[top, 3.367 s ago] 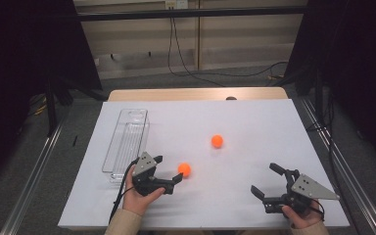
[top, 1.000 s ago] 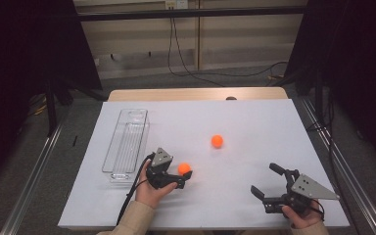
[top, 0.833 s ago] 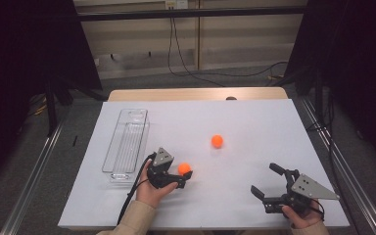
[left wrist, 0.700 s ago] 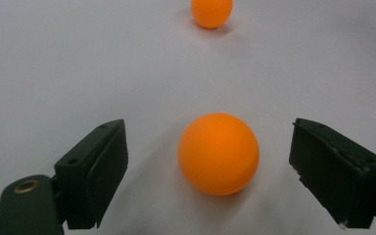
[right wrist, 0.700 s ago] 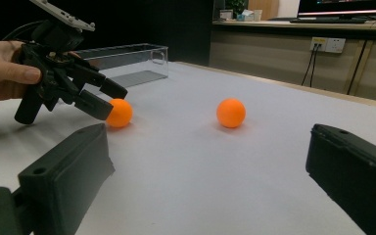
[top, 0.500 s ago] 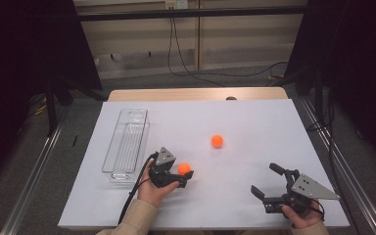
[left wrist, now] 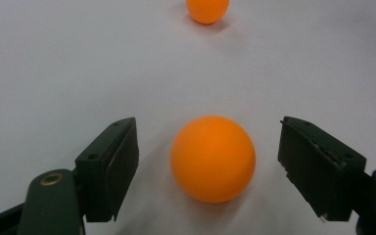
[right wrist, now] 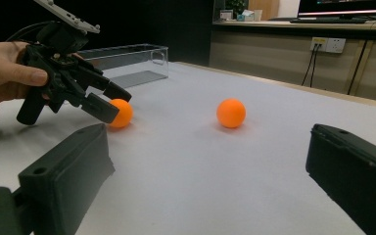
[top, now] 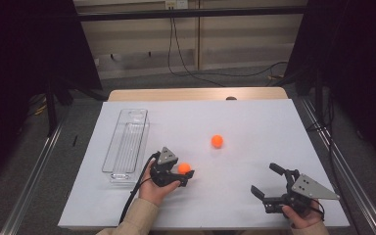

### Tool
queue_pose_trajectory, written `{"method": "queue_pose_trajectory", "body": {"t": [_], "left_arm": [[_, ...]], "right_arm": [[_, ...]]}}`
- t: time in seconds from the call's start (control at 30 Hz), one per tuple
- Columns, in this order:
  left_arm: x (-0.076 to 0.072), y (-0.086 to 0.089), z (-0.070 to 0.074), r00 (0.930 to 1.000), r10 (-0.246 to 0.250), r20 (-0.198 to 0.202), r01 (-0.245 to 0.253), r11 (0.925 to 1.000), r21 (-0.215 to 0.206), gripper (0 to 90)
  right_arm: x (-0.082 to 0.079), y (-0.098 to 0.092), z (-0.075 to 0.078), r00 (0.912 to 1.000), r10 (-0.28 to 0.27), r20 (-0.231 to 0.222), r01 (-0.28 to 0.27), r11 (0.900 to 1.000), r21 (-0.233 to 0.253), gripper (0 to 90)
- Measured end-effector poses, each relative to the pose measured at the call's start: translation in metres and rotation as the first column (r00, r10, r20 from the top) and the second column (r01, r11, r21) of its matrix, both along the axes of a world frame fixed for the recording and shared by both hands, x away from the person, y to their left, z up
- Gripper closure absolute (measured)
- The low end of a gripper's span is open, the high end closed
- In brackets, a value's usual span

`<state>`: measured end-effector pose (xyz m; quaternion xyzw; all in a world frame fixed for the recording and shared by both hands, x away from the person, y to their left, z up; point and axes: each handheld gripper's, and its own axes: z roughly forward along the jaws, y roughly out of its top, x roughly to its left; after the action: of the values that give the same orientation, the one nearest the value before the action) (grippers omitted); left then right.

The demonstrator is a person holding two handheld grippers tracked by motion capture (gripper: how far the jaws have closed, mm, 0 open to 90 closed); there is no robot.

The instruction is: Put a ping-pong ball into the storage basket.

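Orange ball [left wrist: 212,157] between spread jaws of low, level left claw [top: 182,175].

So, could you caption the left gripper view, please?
Open left gripper straddling an orange ball on the white table.

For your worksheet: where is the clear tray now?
In the high view, the clear tray lies on the table's left side, just left of the left claw.
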<state>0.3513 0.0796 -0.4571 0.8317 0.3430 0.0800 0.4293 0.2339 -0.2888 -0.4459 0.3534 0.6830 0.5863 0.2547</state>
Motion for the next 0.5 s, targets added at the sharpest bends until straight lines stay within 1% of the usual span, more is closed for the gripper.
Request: {"method": "queue_pose_trajectory", "body": {"t": [0.23,0.33,0.5], "left_arm": [[0.0,-0.0012,-0.0006,0.9999,-0.008,-0.01,0.008,1.0,0.003,27.4],[-0.0001,-0.0015,-0.0009,0.9998,-0.021,-0.008,0.021,0.9997,0.015,30.0],[-0.0004,-0.002,-0.0019,0.9996,-0.02,-0.017,0.021,0.9996,0.02,32.9]], "right_arm": [[0.0002,0.0,-0.0001,1.0,0.002,0.0,-0.002,1.0,-0.002,2.0],[0.0001,0.0,-0.0001,1.0,0.002,0.0,-0.002,1.0,-0.002,2.0],[0.0001,0.0002,-0.0001,1.0,0.002,0.0,-0.002,1.0,-0.002,2.0]]}}
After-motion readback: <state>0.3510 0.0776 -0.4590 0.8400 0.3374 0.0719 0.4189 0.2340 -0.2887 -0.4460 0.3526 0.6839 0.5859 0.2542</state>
